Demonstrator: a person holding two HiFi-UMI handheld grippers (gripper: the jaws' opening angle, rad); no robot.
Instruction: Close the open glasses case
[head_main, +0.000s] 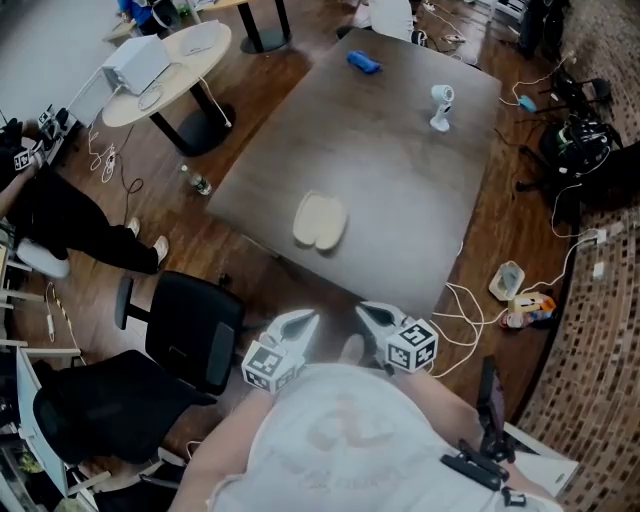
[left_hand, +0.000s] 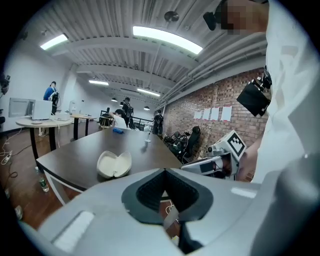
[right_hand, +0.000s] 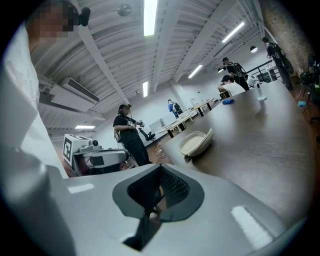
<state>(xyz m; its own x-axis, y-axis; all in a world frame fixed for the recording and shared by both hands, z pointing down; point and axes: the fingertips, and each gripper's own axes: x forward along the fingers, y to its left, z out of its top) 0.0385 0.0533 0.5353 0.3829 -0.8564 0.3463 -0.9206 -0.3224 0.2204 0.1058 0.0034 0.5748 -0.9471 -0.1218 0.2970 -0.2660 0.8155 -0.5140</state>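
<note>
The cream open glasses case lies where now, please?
In the head view, the cream glasses case lies open on the dark table, near its front-left edge.

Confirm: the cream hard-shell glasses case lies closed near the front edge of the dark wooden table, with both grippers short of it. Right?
No: the cream hard-shell glasses case lies open, both halves spread, as the head view shows. It is near the front edge of the dark wooden table, with the left gripper and right gripper short of it.

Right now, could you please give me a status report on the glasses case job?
Left gripper shut, empty. Right gripper shut, empty. Glasses case open on table, untouched. Nothing in the way.
</note>
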